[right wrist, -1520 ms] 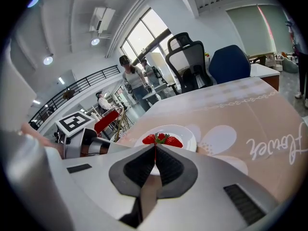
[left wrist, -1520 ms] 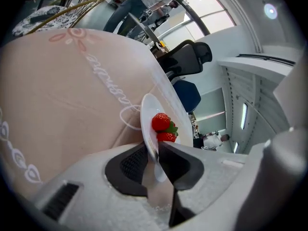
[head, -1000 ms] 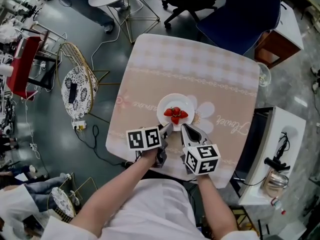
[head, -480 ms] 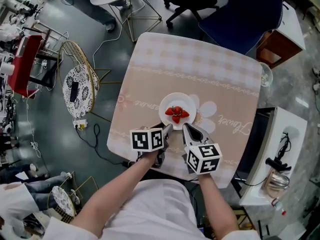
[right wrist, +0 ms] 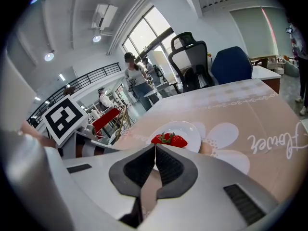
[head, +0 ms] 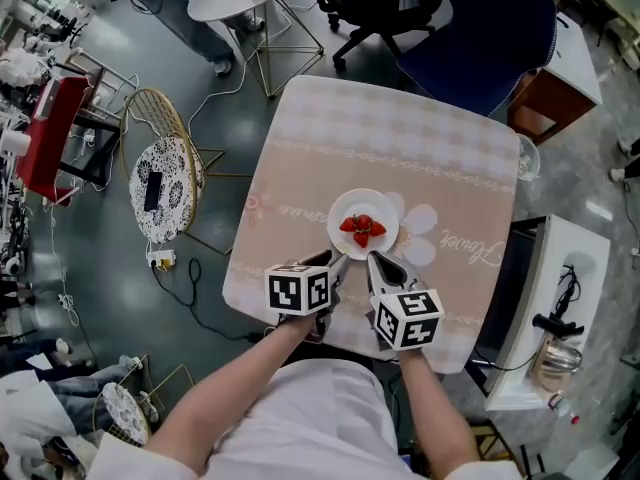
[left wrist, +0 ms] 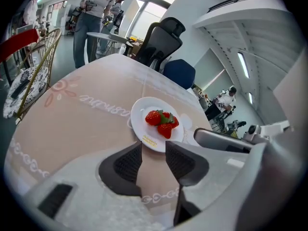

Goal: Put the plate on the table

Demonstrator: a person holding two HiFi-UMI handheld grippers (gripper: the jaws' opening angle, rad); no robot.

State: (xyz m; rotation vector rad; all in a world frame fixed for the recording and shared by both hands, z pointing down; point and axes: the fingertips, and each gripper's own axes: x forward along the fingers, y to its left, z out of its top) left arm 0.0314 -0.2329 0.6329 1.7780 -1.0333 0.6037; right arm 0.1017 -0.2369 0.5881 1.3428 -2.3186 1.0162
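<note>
Your left tool has just been opening its jaws; they stand wide with nothing between them. I think you are letting go, so pull back toward 6 o'clock and do not bump the plate. It sits flat near the middle of the tabletop, round and white, with red strawberries on it. Your right tool, at its 5 o'clock, is closed and empty.
</note>
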